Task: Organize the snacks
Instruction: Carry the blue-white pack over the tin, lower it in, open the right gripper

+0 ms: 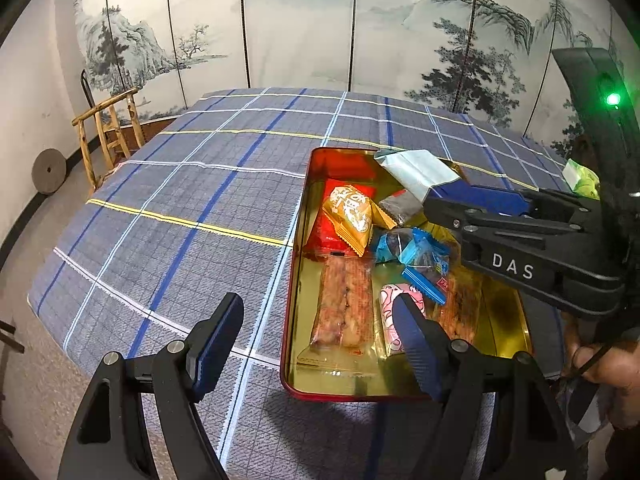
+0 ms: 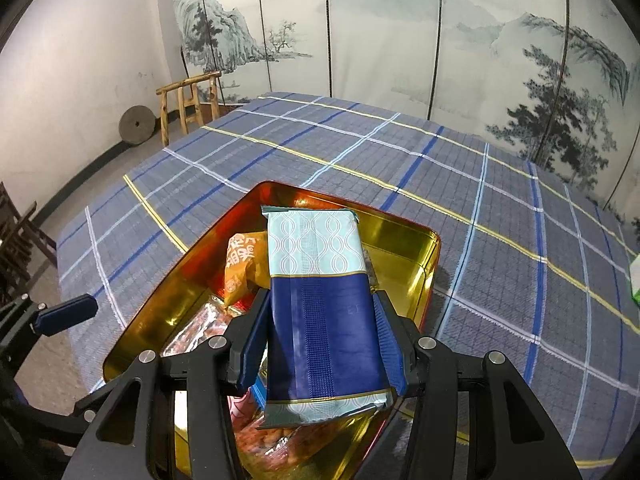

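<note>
Right tool [image 2: 320,344] pinches blue-and-mint packet [image 2: 320,300] above red tin [image 2: 424,276]; left tool [image 1: 316,344] spread, empty, at tin's near edge; risk: packet lands tilted on piled snacks [image 1: 352,216], slides out.

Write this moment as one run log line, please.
right gripper: shut on blue snack pack, over red tin | left gripper: open, empty, at tin's near edge

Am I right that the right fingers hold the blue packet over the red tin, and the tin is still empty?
Not quite. The right fingers do hold the blue packet over the red tin, but the tin is not empty: the left wrist view shows several snacks already in it.
</note>
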A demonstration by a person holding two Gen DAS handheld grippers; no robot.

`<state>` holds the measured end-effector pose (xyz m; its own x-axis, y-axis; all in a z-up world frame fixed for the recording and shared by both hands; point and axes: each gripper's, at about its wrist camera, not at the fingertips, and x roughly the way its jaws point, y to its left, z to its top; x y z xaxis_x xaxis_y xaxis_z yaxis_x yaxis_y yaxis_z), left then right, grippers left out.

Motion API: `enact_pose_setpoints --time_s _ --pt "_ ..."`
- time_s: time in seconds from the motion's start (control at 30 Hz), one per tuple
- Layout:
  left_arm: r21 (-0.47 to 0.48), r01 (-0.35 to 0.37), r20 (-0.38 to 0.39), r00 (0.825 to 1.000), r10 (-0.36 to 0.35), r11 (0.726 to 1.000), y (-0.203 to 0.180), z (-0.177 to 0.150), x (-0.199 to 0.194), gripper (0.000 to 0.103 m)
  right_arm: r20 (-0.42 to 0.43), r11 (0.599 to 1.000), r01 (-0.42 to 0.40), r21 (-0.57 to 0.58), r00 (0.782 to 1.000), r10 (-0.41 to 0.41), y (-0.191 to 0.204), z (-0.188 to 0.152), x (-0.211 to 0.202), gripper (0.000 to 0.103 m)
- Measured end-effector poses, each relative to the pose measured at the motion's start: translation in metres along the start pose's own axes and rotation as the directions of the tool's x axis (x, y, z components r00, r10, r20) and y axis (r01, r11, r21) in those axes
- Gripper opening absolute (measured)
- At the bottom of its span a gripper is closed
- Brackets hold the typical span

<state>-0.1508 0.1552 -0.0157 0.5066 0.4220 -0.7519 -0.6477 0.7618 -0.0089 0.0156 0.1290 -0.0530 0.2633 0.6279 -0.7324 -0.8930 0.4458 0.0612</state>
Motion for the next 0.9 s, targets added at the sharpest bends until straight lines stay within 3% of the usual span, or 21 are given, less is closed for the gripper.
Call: enact_pose_setpoints --time_s 0.47,0.9 --pt "0.002 -0.023 0.020 1.000 0.023 1.000 0.001 -0.002 0.001 0.073 0.017 0.997 0.069 -0.038 0.998 -0.068 0.004 0.000 0.000 0.051" --pt "-0.058 -0.074 0.031 0.997 0.076 0.996 0.015 0.000 0.006 0.073 0.017 0.994 0.099 -0.042 0.995 -0.098 0.004 -0.002 0.003 0.051"
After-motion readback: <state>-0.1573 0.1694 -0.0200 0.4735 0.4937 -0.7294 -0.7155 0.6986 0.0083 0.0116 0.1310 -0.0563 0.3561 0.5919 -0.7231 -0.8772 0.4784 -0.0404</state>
